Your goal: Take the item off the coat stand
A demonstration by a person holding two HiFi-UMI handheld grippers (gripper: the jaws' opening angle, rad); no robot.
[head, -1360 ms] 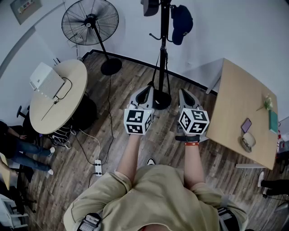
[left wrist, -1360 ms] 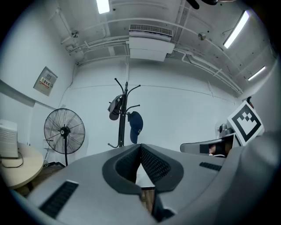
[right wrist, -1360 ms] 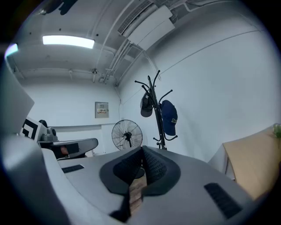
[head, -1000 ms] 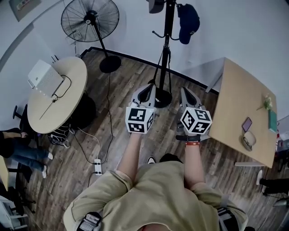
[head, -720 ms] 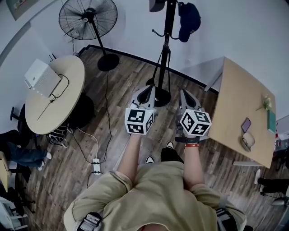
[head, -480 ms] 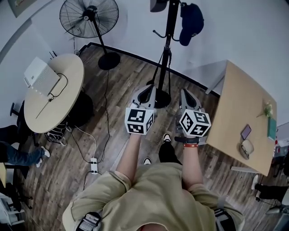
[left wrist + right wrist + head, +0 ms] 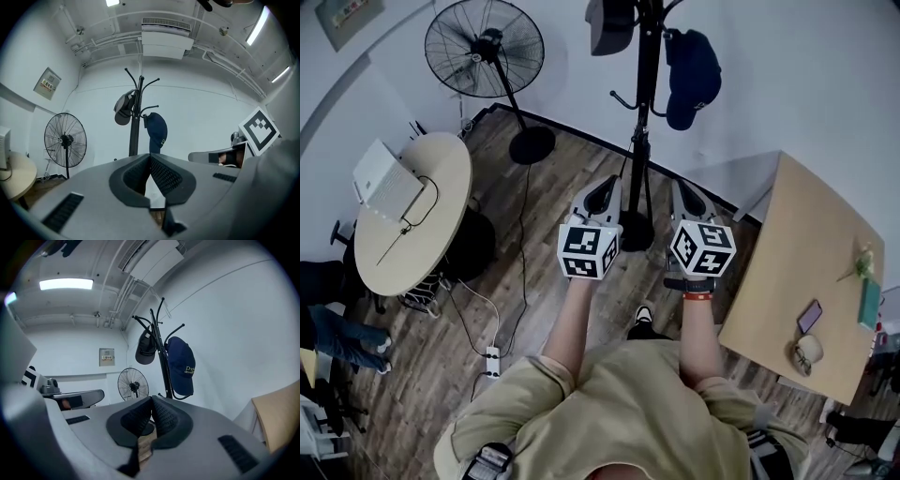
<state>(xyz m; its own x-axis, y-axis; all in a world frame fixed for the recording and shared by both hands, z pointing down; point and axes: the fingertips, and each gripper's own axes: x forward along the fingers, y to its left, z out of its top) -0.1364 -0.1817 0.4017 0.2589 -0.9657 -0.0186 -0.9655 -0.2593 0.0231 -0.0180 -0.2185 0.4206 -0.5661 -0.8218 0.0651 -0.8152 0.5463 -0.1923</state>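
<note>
- Left gripper (image 7: 605, 187): jaws closed, nothing between them, pointed toward the coat stand (image 7: 645, 112).
- Right gripper (image 7: 684, 192): jaws closed, empty, level with the left.
- Navy cap (image 7: 692, 64) hangs on the stand's right-side hook, and grey cap (image 7: 607, 23) on its left-side hook.
- Both caps are well apart from the grippers.

The coat stand (image 7: 647, 112) and the grey cap (image 7: 607, 26) left of it run past the head view's upper edge. Items (image 7: 807, 352) on the table (image 7: 787, 262) right of it are too small to tell.
</note>
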